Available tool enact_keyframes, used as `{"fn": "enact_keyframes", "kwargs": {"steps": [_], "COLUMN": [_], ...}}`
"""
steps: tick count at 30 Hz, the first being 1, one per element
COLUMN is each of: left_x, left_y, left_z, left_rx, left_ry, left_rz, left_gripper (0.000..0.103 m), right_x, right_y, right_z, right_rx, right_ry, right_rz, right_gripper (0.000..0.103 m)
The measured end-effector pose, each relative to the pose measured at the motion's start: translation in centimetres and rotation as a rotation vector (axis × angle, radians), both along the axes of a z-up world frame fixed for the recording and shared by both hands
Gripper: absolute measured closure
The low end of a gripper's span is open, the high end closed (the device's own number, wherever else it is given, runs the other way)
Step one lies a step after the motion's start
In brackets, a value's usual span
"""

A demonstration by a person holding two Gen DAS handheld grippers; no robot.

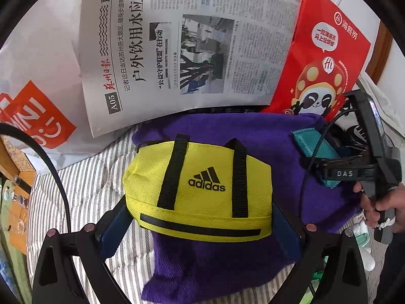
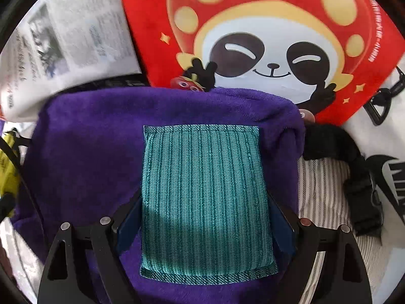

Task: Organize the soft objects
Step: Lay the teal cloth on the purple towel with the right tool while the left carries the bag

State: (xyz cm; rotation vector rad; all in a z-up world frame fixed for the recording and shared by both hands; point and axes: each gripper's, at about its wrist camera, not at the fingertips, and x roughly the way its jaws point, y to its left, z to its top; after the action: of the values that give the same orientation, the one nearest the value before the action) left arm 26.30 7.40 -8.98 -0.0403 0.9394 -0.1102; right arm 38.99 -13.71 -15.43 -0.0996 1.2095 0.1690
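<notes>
A yellow Adidas pouch (image 1: 200, 190) with black straps hangs over a purple towel (image 1: 227, 131), and my left gripper (image 1: 200, 230) is shut on it, the blue pads (image 1: 114, 233) pressing its two ends. To its right, a hand holds my right gripper (image 1: 329, 162), which carries a teal knit pouch (image 1: 311, 147). In the right wrist view that teal pouch (image 2: 205, 197) fills the space between the fingers of the right gripper (image 2: 205, 230), which is shut on its sides just above the purple towel (image 2: 88, 139). The yellow pouch (image 2: 7, 172) shows at the left edge.
The towel lies on a striped bedsheet (image 1: 88, 190). Behind it lie a newspaper (image 1: 189, 38), a red panda paper bag (image 1: 321, 58) and a white bag with an orange logo (image 1: 38, 116). A black buckle strap (image 2: 354, 177) and a white Nike item (image 2: 389, 177) lie to the right.
</notes>
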Motion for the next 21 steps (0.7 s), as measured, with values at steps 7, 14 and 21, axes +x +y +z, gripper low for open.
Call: {"fn": "enact_keyframes", "kwargs": {"steps": [7, 14, 21], "left_x": [1.0, 2.0, 3.1], "left_y": [0.0, 0.0, -0.7], "left_z": [-0.7, -1.6, -1.8], "left_rx": [0.000, -0.005, 0.024], "left_ry": [0.005, 0.021, 0.009], "left_rz": [-0.012, -0.006, -0.012], "left_gripper": [0.003, 0.003, 0.003], "right_x": [1.2, 1.5, 0.1], "right_y": [0.1, 0.4, 1.3], "right_z": [-0.8, -0.8, -0.2], "right_rx": [0.005, 0.004, -0.028], "right_ry": [-0.003, -0.004, -0.011], "right_rz": [-0.005, 0.026, 0.049], "right_gripper": [0.015, 0.013, 0.013]}}
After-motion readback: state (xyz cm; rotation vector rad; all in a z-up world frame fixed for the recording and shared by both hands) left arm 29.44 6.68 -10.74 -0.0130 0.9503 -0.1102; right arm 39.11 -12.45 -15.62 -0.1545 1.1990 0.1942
